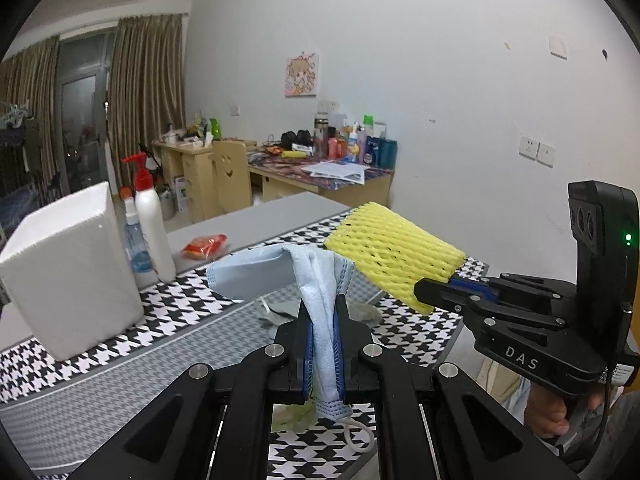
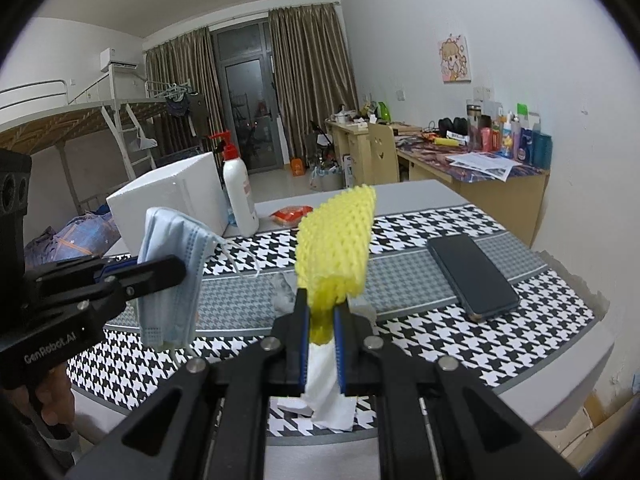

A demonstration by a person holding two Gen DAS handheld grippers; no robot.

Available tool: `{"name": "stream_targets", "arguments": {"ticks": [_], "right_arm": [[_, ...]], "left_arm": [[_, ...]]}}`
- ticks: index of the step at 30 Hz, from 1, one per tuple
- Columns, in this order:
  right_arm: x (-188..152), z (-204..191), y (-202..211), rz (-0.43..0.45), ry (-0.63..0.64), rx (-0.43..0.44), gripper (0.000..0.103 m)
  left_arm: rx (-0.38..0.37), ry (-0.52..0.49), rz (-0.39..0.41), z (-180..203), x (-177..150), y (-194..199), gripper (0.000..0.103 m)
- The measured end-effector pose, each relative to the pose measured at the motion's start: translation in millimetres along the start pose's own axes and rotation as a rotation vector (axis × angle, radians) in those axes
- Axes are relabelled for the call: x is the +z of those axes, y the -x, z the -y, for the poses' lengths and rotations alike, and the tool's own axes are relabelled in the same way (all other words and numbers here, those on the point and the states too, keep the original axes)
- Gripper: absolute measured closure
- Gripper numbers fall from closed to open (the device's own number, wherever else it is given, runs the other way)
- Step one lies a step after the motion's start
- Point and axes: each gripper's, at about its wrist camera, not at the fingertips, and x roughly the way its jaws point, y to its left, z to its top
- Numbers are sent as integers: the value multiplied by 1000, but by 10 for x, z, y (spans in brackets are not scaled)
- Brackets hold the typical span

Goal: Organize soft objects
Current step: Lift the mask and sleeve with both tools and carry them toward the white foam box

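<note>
My left gripper point(image 1: 323, 312) is shut on a light blue face mask point(image 1: 280, 268) and holds it above the houndstooth mat point(image 1: 120, 364). The mask also hangs from it in the right wrist view point(image 2: 172, 276). My right gripper point(image 2: 322, 304) is shut on a yellow foam net sleeve point(image 2: 336, 240) together with a white tissue point(image 2: 328, 392) that hangs below the fingers. In the left wrist view the sleeve point(image 1: 394, 254) sits just right of the mask, with the right gripper point(image 1: 424, 292) behind it.
A white foam box point(image 1: 68, 268) stands at the left with a white spray bottle point(image 1: 150, 216) and a water bottle behind it. A red snack packet point(image 1: 204, 245) lies farther back. A black phone point(image 2: 472, 276) lies on the mat at the right. Crumpled clear plastic point(image 2: 282, 292) lies mid-mat.
</note>
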Motion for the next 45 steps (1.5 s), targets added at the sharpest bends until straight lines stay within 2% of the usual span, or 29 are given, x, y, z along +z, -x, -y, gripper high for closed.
{"name": "stream_targets", "arguments": {"ticks": [16, 29, 35, 40, 45], "right_arm": [[231, -247, 12, 46, 37, 68, 89], [220, -254, 0, 40, 36, 53, 89], [201, -213, -14, 31, 23, 44, 89], [184, -196, 10, 33, 15, 39, 89], [150, -190, 4, 25, 8, 31, 89]], "left_arm": [[98, 34, 58, -265, 195, 270, 94], [10, 54, 48, -281, 1, 269, 94], [4, 28, 19, -184, -60, 145, 94], [-26, 22, 22, -172, -22, 115, 90], [-34, 50, -28, -228, -101, -1, 90]]}}
